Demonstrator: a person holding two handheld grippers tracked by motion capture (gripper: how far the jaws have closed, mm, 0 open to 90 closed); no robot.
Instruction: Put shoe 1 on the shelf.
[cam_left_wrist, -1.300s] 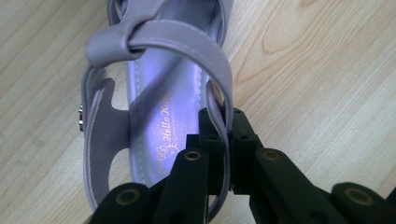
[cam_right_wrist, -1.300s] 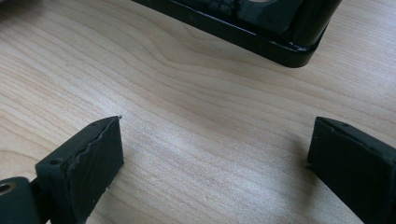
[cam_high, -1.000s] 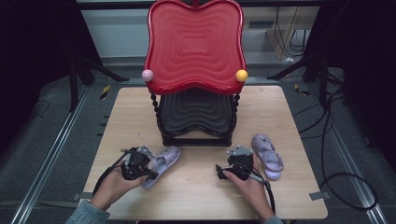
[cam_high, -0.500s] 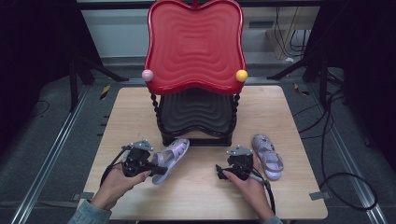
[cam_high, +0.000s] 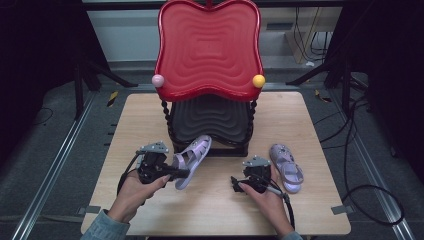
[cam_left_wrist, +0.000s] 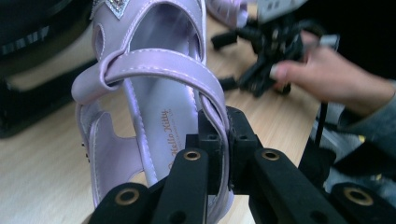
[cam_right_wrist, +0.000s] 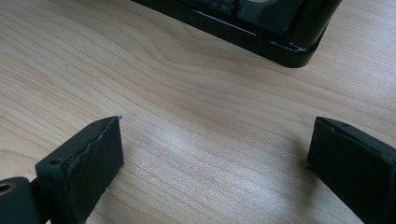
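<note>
A lilac child's sandal (cam_high: 191, 158) hangs above the table, toe tilted up toward the black lower shelf (cam_high: 210, 119) of the rack. My left gripper (cam_high: 176, 173) is shut on its heel strap; in the left gripper view the strap of the sandal (cam_left_wrist: 154, 93) is pinched between the two black jaws of the left gripper (cam_left_wrist: 220, 149). The second lilac sandal (cam_high: 286, 167) lies flat on the table at the right. My right gripper (cam_high: 239, 183) rests beside it, jaws wide open over bare wood, as the right gripper (cam_right_wrist: 210, 158) view shows.
A two-tier rack stands at the table's back: a red wavy top tray (cam_high: 209, 50) with a pink knob (cam_high: 158, 80) and a yellow knob (cam_high: 258, 80). The rack's black base edge (cam_right_wrist: 261, 39) lies just ahead of the right gripper. Cables run on the floor at the right.
My left gripper has lifted the sandal off the table and carried it forward and right, toe rising toward the lower shelf. The right gripper and second sandal have stayed put.
</note>
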